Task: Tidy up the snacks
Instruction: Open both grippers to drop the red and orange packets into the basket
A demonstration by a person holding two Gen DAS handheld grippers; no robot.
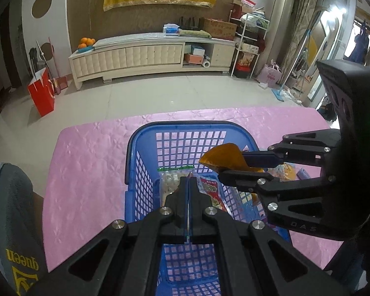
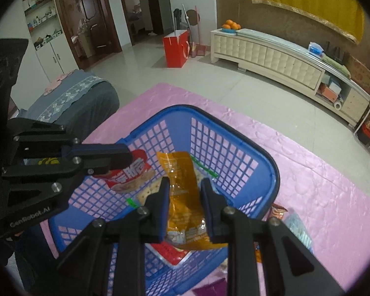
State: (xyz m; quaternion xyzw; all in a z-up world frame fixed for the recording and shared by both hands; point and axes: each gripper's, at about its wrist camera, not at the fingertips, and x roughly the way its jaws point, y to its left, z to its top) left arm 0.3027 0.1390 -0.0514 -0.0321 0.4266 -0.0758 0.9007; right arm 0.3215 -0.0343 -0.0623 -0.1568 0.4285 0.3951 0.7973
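The fingers of the right gripper (image 2: 185, 192) stand narrow, pressed on either side of an orange snack packet (image 2: 182, 197), which hangs crumpled between them over the open top of the blue basket (image 2: 273, 172). From the left wrist view the same packet (image 1: 222, 157) shows as a folded orange flap pinched at the tip of that gripper (image 1: 234, 166), above the right part of the basket (image 1: 135, 148). The hold is near the packet's middle, so the loose ends droop clear of the rim; judged from this, the packet is about to be let go inside.

The fingers of the left gripper (image 1: 189, 185) are fully closed, pad against pad, with a thin clear edge caught between them. That edge appears to belong to the red snack packet (image 2: 128, 175), which the right wrist view shows hanging from the left gripper (image 2: 129, 159) over the basket's near-left side. So both grippers carry a packet above the same container.

Lower in the basket lies a clear bag with a green strip (image 1: 170, 180) and a red printed packet (image 1: 211, 190). More snack packets (image 2: 291, 222) lie outside, on the tabletop's pink cloth (image 2: 320, 185) just right of the basket, presumably still to be gathered. On the far side of the floor stands a red paper bag (image 2: 176, 49) and a long cream cabinet (image 1: 148, 56).
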